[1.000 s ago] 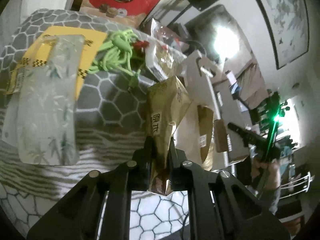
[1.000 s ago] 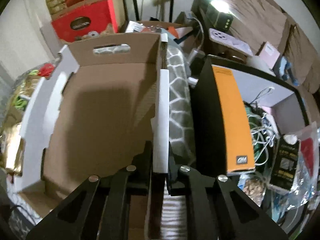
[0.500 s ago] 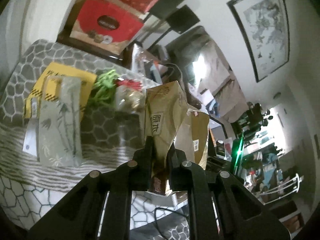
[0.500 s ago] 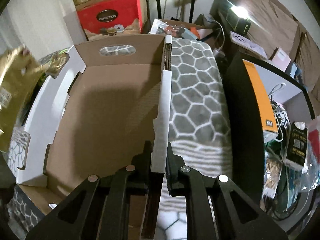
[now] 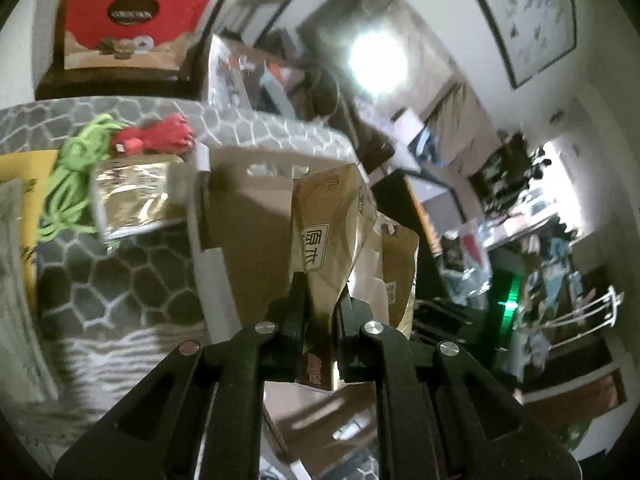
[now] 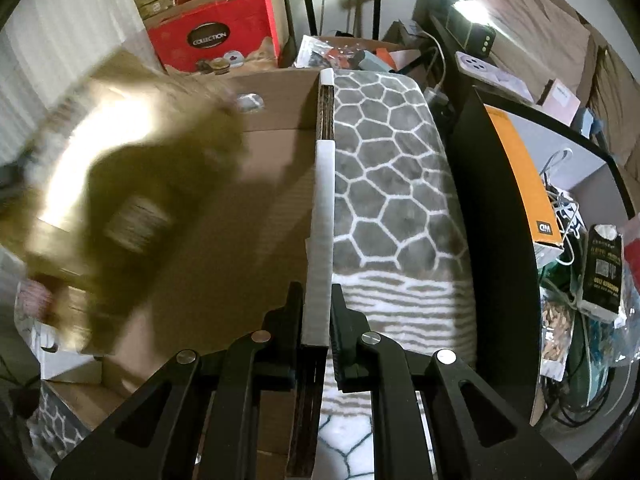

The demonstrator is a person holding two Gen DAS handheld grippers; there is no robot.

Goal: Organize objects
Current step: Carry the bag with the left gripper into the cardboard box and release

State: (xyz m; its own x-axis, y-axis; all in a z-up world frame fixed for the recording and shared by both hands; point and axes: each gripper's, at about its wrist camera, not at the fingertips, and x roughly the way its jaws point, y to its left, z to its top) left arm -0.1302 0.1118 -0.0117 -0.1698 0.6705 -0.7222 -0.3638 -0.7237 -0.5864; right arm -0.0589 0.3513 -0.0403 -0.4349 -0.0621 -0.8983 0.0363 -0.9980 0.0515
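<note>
- The pouch [image 5: 332,232] hangs above the cardboard box [image 6: 224,264].
- The cords [image 5: 72,172] lie left of the box on the blanket [image 6: 392,200].
- A shelf [image 6: 492,208] stands right of the blanket.

Left gripper [image 5: 321,304], right gripper [image 6: 317,308]: matte black angular fingers [image 6: 348,332]; round silver screws

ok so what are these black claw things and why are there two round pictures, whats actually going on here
Each round picture comes from a fisheye camera on a hand-held two-finger gripper; no robot arm. The left gripper is shut on a gold pouch, carrying it over an open cardboard box. The right gripper is shut on the box's white-edged wall, and its camera catches the pouch as a gold blur. On the hexagon-patterned blanket lie a green cord, a red bundle and a shiny packet.
</note>
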